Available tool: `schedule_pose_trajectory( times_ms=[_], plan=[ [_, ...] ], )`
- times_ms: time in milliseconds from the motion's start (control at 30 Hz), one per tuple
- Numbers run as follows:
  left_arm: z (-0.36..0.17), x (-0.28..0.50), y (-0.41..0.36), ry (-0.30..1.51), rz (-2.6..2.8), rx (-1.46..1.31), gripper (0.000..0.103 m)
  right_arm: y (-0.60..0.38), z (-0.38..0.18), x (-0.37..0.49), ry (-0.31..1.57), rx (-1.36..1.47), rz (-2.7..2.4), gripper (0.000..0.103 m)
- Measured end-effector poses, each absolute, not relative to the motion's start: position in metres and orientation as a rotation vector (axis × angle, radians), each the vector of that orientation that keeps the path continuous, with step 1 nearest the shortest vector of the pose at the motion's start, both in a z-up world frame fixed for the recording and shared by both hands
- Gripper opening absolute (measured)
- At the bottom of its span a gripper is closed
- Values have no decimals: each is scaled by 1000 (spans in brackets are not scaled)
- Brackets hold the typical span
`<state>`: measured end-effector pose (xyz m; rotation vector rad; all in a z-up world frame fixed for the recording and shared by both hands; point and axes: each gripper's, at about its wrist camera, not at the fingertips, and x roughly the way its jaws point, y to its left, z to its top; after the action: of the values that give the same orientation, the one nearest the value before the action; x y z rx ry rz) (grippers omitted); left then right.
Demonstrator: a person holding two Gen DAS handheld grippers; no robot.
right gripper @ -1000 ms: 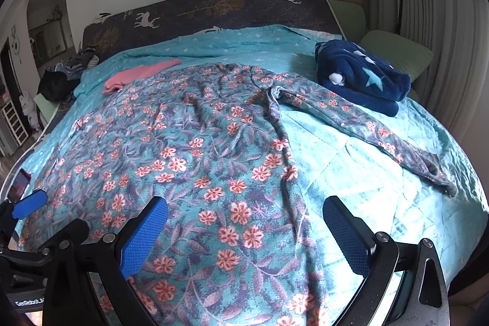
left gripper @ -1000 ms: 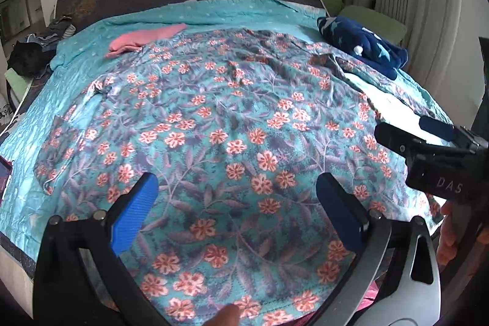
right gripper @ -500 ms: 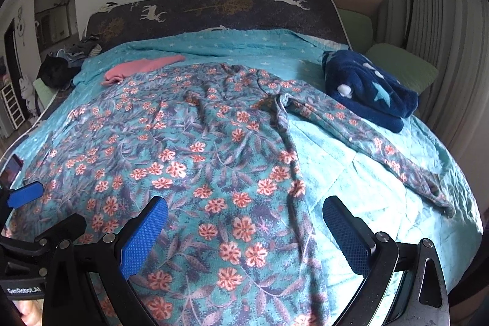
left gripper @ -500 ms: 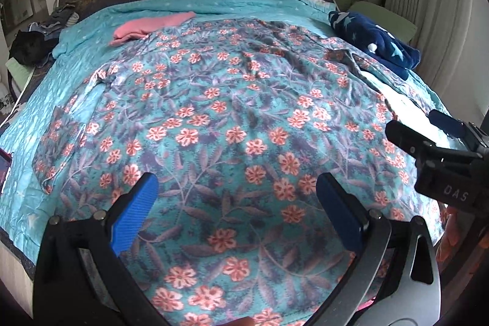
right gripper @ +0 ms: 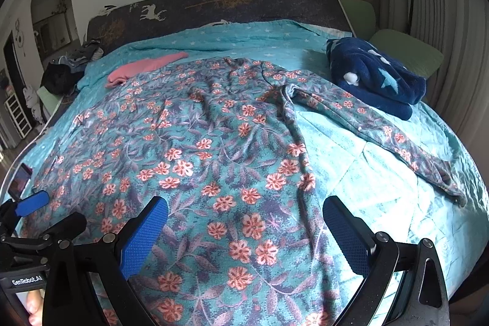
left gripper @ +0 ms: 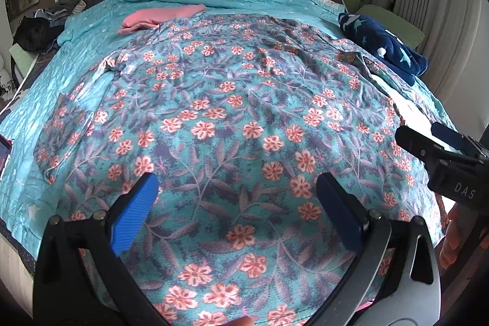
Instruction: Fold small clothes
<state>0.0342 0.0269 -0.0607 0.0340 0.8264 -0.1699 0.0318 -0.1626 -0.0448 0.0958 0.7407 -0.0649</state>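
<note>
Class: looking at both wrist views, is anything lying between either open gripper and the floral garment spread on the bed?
Nothing visible does. The left gripper and right gripper both hang open directly over the floral garment. The pink cloth and navy star blanket lie at its far edges, out of the way.

both tools drew back from the floral garment (left gripper: 244, 118).

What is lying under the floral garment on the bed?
The floral garment lies on a teal quilt. It also covers one end of the pink cloth. Anything else beneath it is hidden.
</note>
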Motion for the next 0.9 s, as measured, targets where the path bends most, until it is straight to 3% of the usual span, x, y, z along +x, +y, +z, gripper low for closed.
schedule_pose_trajectory(
  times_ms=[900],
  plan=[
    [-52, 27, 32, 787, -155, 48, 103, -156, -36, 30, 728, 92, -35, 103]
  ],
)
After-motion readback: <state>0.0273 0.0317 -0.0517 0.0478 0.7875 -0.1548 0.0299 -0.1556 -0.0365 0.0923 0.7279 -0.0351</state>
